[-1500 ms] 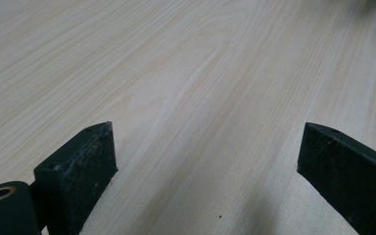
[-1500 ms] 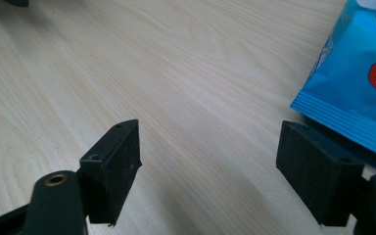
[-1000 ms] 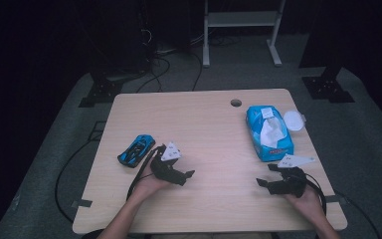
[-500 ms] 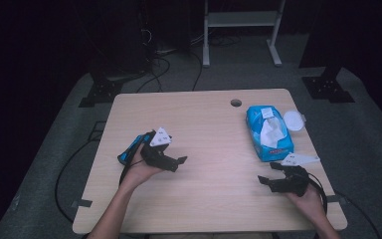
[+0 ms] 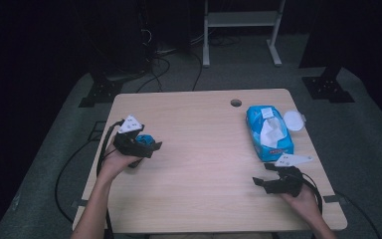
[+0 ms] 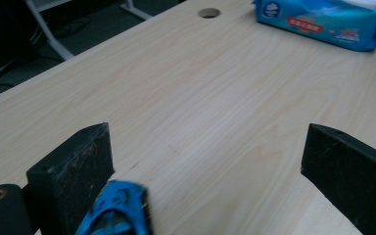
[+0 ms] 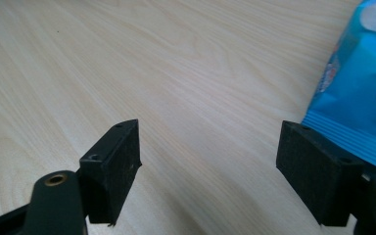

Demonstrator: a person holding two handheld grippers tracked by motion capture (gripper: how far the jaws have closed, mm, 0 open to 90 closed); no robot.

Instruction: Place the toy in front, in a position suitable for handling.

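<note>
One blue toy car (image 6: 115,209), one wipes pack (image 5: 268,132), two grippers on one table (image 5: 199,164).
Left gripper (image 5: 146,147), jaws spread wide, hovers over the car, far left of the pack; its own view shows the car beside one jaw. Right gripper (image 5: 259,182) gapes empty near the pack.

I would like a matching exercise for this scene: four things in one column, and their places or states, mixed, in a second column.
Things:
1. blue toy car
2. wet wipes pack
3. white round lid
4. right gripper

Places or states:
A. lies on the table, beside the far right side of the pack
B. open above bare wood near the front right corner
C. at the left edge, under the open left gripper
D. flap open, a white wipe sticking out

Pairs: 1-C, 2-D, 3-A, 4-B
</note>
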